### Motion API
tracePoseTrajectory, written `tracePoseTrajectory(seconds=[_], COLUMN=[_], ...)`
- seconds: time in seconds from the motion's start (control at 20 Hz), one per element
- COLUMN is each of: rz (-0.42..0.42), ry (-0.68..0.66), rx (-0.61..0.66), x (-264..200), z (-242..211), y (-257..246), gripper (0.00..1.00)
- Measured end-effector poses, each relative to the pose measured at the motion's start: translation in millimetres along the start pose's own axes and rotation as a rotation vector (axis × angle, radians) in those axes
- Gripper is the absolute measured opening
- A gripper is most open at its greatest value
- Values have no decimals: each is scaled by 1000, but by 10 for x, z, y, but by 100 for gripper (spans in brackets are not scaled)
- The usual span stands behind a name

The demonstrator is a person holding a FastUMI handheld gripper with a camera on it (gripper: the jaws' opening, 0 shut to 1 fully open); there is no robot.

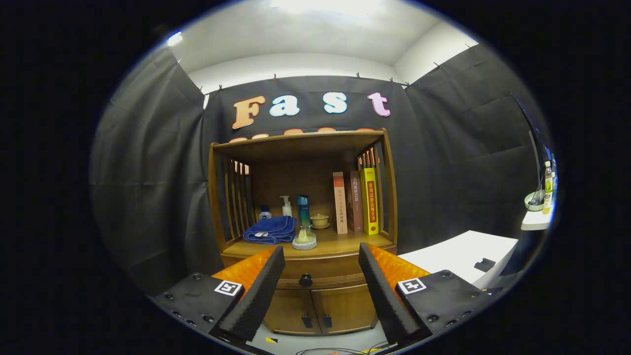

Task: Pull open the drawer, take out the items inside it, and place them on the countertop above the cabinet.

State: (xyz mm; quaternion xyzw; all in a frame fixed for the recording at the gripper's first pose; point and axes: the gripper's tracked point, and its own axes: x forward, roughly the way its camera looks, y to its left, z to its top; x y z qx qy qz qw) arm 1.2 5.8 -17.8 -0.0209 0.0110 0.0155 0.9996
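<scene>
Gripper (321,256): I see its two fingers spread wide apart, released, nothing between the pads; they point at the cabinet front from some way off.
Drawer (315,273): straight ahead between the fingers, just under the countertop; wooden front, closed flush, so I cannot tell what it holds.
Drawer knob (305,280): small, dark, round, at the middle of the drawer front, seen in the gap between the fingers and nearer the left one.
Lower doors (318,310): two wooden doors below the drawer, shut, each with a small dark pull at the centre seam.
Cabinet (215,197): brown wood, slatted sides, an open shelf bay above the drawer.
Countertop (345,241): the bay's floor, beyond the fingertips.
Countertop, left: folded blue cloth (270,230), with a small dark-capped bottle (265,213) and a white pump bottle (286,205) behind it, farther back.
Countertop, middle: tall blue bottle (303,213) standing upright on a pale round base (304,241); a small lidded cup (320,220) just right of it, farther back.
Countertop, right: three books (356,202) upright, side by side against the right slats.
Far right: white table (458,256), well apart from the cabinet.
</scene>
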Motion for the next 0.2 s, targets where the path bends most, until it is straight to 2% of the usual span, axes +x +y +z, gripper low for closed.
tracePoseTrajectory(seconds=[0.2], rz=[4], ry=[2], rx=[10], x=[-10], z=[-6], y=[23], gripper=[99])
